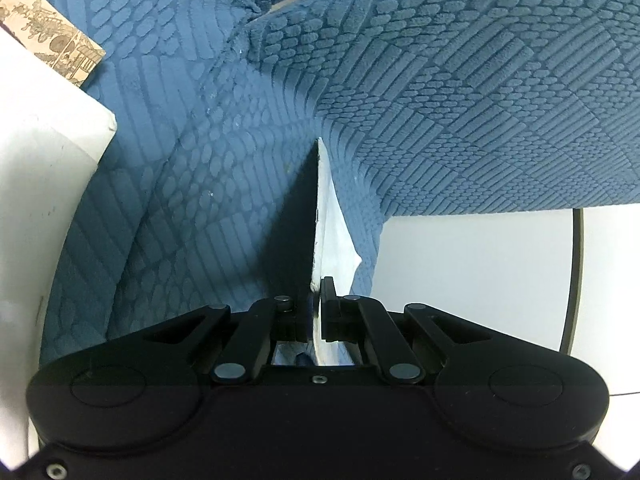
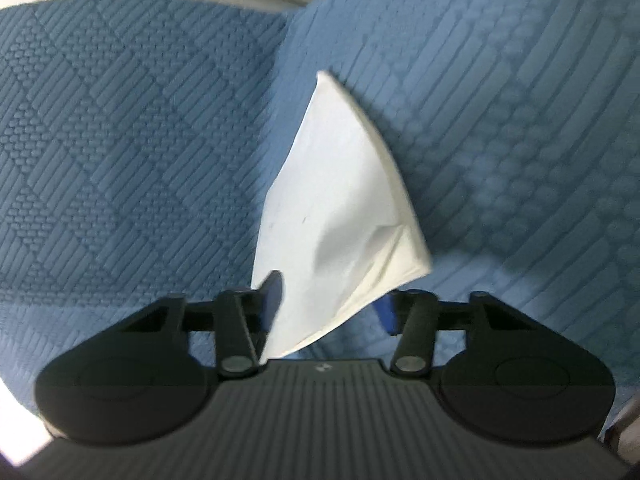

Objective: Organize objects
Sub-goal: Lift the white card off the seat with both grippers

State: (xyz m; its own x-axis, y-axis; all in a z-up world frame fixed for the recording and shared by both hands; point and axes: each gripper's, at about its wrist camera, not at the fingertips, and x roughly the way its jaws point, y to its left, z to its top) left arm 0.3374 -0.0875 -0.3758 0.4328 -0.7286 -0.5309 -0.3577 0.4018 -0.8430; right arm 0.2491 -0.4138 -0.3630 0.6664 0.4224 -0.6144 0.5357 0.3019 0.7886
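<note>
A blue quilted cover (image 1: 440, 100) filled the space ahead of the fingers. Far left of them stood a white box (image 1: 44, 184), with a tan printed card (image 1: 52, 44) behind it. A white surface (image 1: 472, 272) lay to the right.

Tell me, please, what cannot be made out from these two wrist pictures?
- Left wrist view: the white sheet is seen edge-on, so its face is hidden.
- Left wrist view: the printed card is cut off by the picture's edge and a white box.
- Right wrist view: motion blur hides whether the right hand-held gripper presses the sheet.
</note>
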